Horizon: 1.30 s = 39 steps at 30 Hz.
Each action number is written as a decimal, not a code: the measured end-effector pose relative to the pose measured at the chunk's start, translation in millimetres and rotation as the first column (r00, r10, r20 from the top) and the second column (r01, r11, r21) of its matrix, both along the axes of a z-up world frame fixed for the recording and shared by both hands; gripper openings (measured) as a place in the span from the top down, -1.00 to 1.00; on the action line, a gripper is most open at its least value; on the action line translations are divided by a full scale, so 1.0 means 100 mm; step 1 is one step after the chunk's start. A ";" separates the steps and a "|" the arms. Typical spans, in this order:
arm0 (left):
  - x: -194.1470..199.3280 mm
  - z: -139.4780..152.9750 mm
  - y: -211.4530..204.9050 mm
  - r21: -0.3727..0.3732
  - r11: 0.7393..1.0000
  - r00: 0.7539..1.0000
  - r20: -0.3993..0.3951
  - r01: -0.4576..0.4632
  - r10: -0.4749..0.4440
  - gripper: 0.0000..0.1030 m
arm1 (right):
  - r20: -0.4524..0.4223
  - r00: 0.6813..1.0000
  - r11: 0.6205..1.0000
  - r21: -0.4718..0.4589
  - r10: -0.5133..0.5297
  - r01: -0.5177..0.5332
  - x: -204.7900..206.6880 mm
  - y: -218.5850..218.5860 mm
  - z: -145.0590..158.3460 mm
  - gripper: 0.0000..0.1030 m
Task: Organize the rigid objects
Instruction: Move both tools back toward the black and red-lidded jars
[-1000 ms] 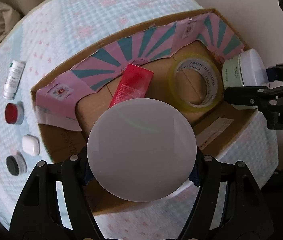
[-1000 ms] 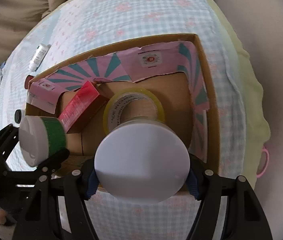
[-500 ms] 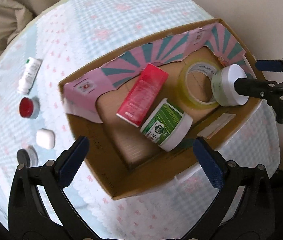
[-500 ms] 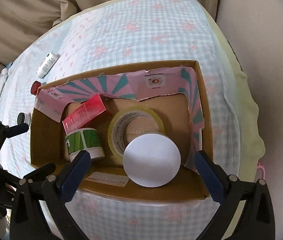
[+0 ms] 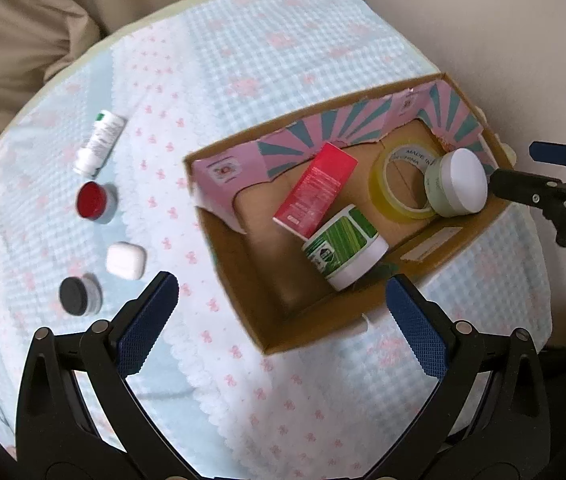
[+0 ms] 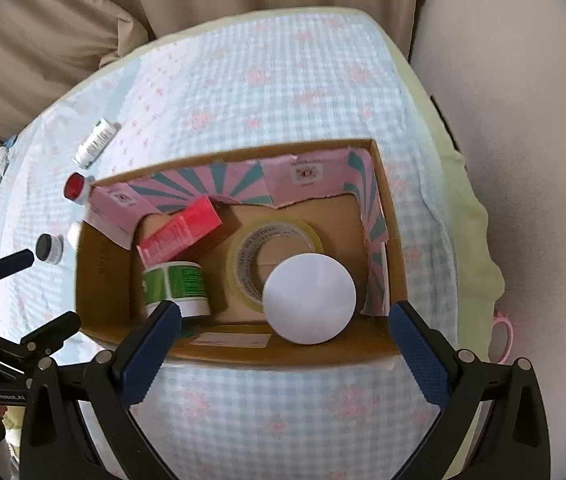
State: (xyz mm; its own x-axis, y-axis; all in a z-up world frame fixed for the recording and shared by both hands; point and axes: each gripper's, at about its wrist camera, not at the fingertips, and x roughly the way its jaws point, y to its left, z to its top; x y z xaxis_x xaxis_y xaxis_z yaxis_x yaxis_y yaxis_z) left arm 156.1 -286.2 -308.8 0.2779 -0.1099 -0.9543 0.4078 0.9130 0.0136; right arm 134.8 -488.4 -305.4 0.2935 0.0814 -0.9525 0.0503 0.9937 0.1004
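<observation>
A cardboard box (image 5: 243, 264) (image 6: 99, 264) on the checked cloth holds a red carton (image 5: 315, 190) (image 6: 181, 234), a green-labelled jar (image 5: 343, 248) (image 6: 175, 286), a tape roll (image 5: 397, 182) (image 6: 273, 246) and a white-lidded jar (image 5: 459, 186) (image 6: 309, 298). My left gripper (image 5: 283, 324) is open and empty, above the box's near left corner. My right gripper (image 6: 287, 344) is open and empty, above the box's near wall. Left of the box lie a white bottle (image 5: 99, 142) (image 6: 95, 142), a red-lidded pot (image 5: 93, 202) (image 6: 75, 188), a white case (image 5: 125, 260) and a black-lidded pot (image 5: 77, 296) (image 6: 49, 248).
Beige cushions (image 5: 15, 40) (image 6: 43, 44) lie behind the cloth-covered surface. A pale wall or seat side (image 6: 523, 120) rises to the right. The cloth's edge drops off just in front of the box (image 6: 283, 408).
Both grippers let go of their jars into the box, opened, and pulled back and up. The green-labelled jar lies on its side; the white-lidded jar rests on the tape roll.
</observation>
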 end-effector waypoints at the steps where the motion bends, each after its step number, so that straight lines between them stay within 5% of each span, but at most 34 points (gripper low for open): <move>1: -0.02 0.04 0.02 -0.002 1.000 1.000 0.007 -0.003 0.003 -1.00 | 0.005 1.000 1.000 0.000 -0.001 0.001 -0.01 0.02 0.03 -1.00; 11: -0.33 0.62 0.72 -0.043 0.996 0.994 0.066 -0.079 0.081 -1.00 | 0.062 0.997 0.998 -0.045 0.050 -0.047 -0.24 0.49 0.61 -1.00; 22: -0.61 0.84 1.91 -0.043 0.977 0.971 0.108 -0.211 0.214 -1.00 | 0.137 0.983 0.992 -0.029 0.124 -0.121 -0.29 1.46 1.09 -1.00; 31: -0.61 0.72 2.65 -0.076 0.944 0.940 0.101 -0.321 0.327 -1.00 | 0.121 0.965 0.972 -0.039 0.234 -0.231 0.00 2.22 1.02 -1.00; 39: -0.39 0.34 2.98 -0.063 0.917 0.913 0.084 -0.394 0.398 -1.00 | 0.076 0.942 0.944 0.014 0.327 -0.329 0.41 2.75 0.64 -1.00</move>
State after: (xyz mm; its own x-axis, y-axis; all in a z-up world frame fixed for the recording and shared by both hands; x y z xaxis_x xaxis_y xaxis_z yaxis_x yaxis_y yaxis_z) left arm 117.4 11.9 -275.0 0.3944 -0.0136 -0.9188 0.0115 0.9999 -0.0099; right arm 175.8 -213.5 -241.6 0.3135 0.2095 -0.9262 -0.2865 0.9508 0.1181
